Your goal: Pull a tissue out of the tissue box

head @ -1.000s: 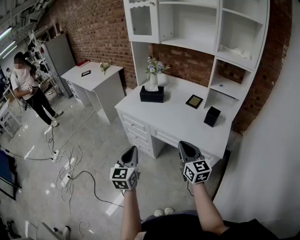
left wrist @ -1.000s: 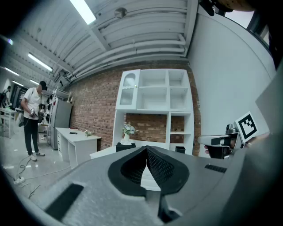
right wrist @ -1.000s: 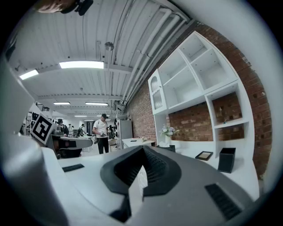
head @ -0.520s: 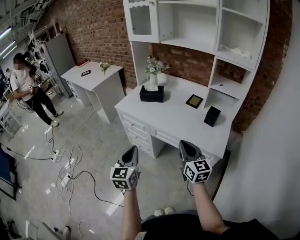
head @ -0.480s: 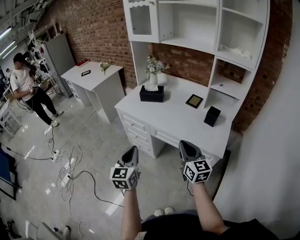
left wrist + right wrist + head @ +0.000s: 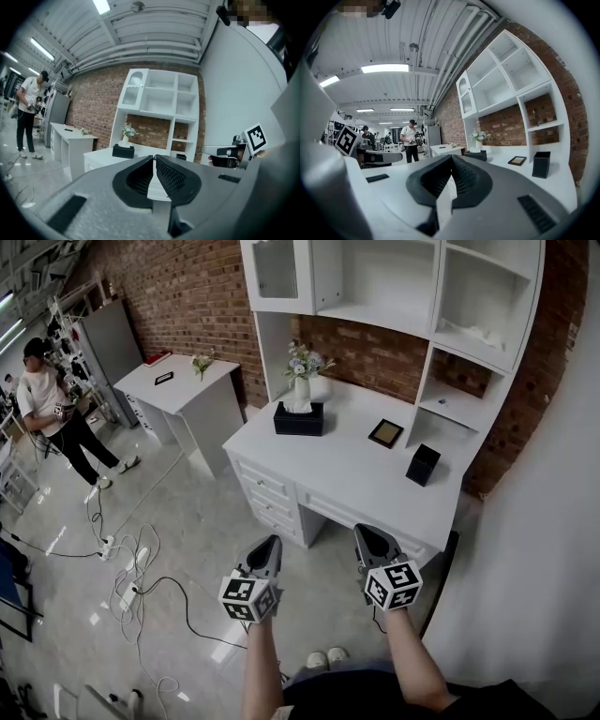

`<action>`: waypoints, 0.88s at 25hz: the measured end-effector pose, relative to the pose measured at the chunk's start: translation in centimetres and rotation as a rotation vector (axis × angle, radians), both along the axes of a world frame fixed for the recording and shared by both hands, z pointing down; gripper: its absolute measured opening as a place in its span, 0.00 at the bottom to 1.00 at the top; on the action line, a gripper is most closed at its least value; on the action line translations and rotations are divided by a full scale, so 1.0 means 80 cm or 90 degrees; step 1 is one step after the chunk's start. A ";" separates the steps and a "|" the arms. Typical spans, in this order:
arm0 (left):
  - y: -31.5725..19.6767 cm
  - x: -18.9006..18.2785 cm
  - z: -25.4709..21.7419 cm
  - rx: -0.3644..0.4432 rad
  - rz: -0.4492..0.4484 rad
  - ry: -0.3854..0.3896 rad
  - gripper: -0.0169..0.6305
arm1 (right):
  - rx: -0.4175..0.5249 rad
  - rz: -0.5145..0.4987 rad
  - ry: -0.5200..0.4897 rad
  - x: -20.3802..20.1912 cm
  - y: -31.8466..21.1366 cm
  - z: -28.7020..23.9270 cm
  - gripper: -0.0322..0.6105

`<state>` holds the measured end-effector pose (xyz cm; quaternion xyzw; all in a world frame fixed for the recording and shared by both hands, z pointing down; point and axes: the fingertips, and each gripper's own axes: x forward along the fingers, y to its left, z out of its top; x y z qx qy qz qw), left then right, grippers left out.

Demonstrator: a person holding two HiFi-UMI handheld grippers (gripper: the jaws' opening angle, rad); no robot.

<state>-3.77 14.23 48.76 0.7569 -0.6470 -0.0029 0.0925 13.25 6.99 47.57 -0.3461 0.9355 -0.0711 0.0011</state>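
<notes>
Both the left tongs (image 6: 269, 544) and right tongs (image 6: 362, 533) are pressed together, empty, hovering well short of the desk (image 6: 356, 479). The tissue box (image 6: 299, 420) sits untouched, so the whole pull is left.

Black tissue box (image 6: 299, 420), white tissue (image 6: 298, 406) sticking up, on white desk (image 6: 356, 474)

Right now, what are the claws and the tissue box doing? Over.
Left claw shut, empty. Right claw shut, empty. Tissue box on desk, untouched, well ahead of both. Flower vase close behind it.
</notes>
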 end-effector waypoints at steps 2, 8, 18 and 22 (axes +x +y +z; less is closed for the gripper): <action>0.000 0.003 0.006 0.000 0.015 0.016 0.05 | -0.002 0.002 0.003 0.001 0.000 0.003 0.05; 0.002 -0.007 0.023 -0.008 0.005 0.026 0.30 | -0.014 0.020 0.013 0.009 -0.003 0.011 0.05; 0.016 -0.032 0.002 0.014 -0.003 0.022 0.35 | 0.005 0.055 -0.003 0.016 0.005 -0.002 0.05; 0.016 -0.042 -0.023 0.036 0.005 -0.002 0.35 | 0.025 0.072 -0.029 0.019 0.008 -0.022 0.05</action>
